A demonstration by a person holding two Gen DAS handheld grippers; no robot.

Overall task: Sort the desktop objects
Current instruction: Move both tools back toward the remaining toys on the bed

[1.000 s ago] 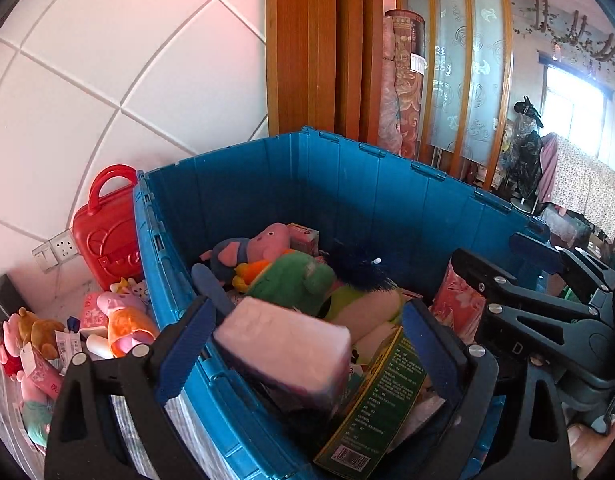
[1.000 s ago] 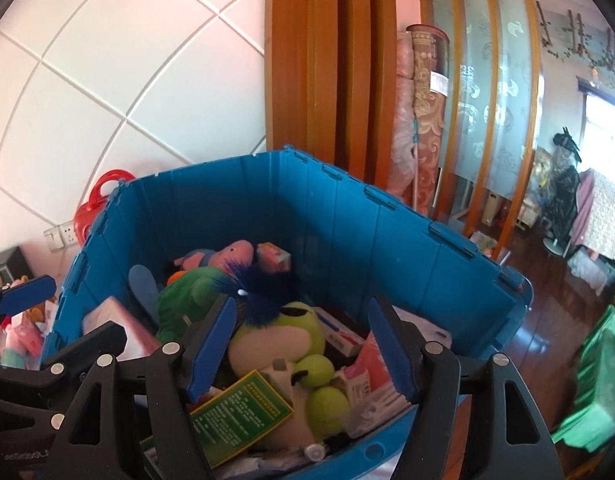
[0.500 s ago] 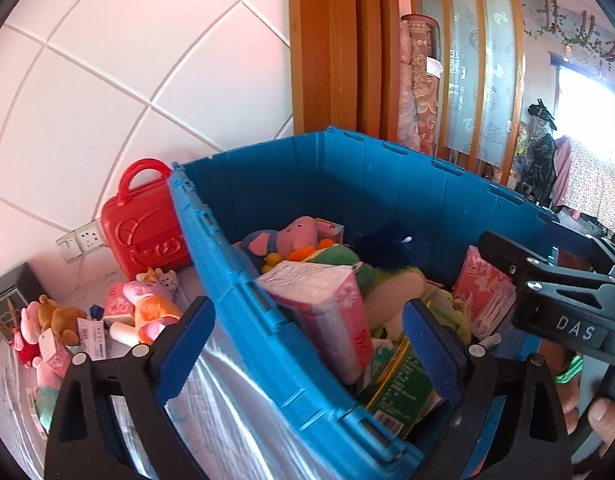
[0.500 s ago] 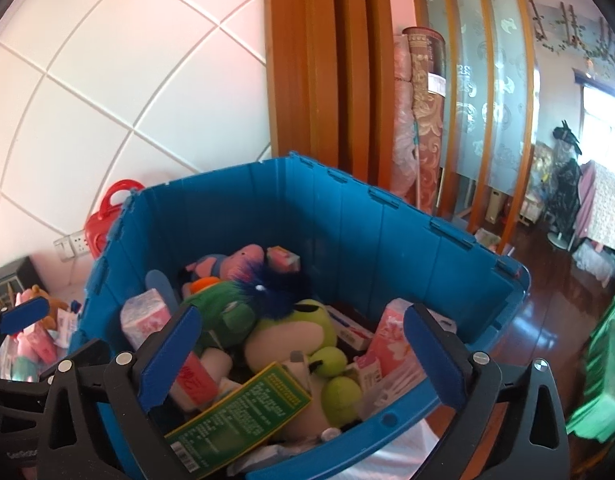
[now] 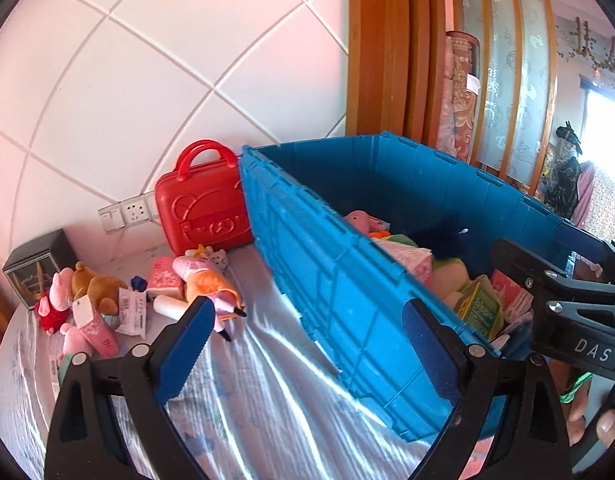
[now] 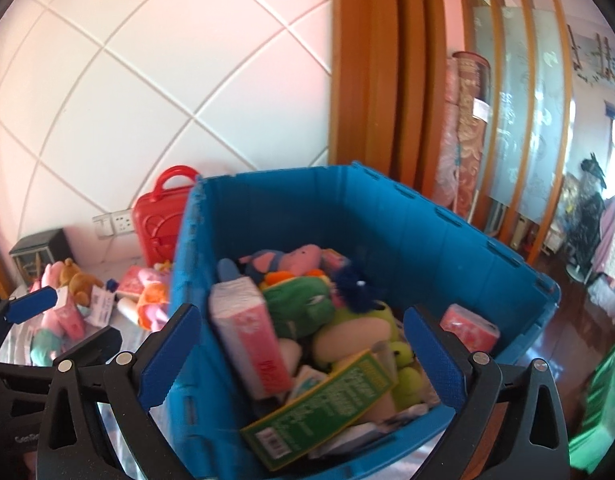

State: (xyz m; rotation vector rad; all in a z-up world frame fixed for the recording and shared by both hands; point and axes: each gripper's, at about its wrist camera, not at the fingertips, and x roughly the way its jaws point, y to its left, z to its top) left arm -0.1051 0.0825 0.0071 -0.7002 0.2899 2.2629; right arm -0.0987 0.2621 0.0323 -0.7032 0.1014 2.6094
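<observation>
1. Left gripper (image 5: 303,354): blue-padded jaws spread wide, nothing between them; aimed at the outer long wall of the large blue plastic crate (image 5: 347,312) and the shiny silver-white tablecloth (image 5: 243,392).
2. Right gripper (image 6: 303,358): jaws spread wide, empty, hovering over the crate's near corner.
3. Inside the crate: pink-and-white wrapped tissue pack (image 6: 247,344) leaning against the left wall, green rectangular cardboard box (image 6: 319,404) tilted at the front, green plush toy (image 6: 299,306), pink plush pig (image 6: 295,256), dark blue fuzzy toy (image 6: 357,286), small pink packet (image 6: 469,328) by the right wall.
4. On the cloth left of the crate: red hard-shell toy suitcase with handle (image 5: 201,200) upright against the white tiled wall (image 5: 147,60), touching the crate's end.
5. Near the suitcase: orange-and-pink plush doll (image 5: 205,282), brown teddy bear (image 5: 95,286), pink plush piglet (image 5: 51,304), tagged pink packets, black-tipped marker (image 5: 227,326); dark square box (image 5: 37,266) at far left.
</observation>
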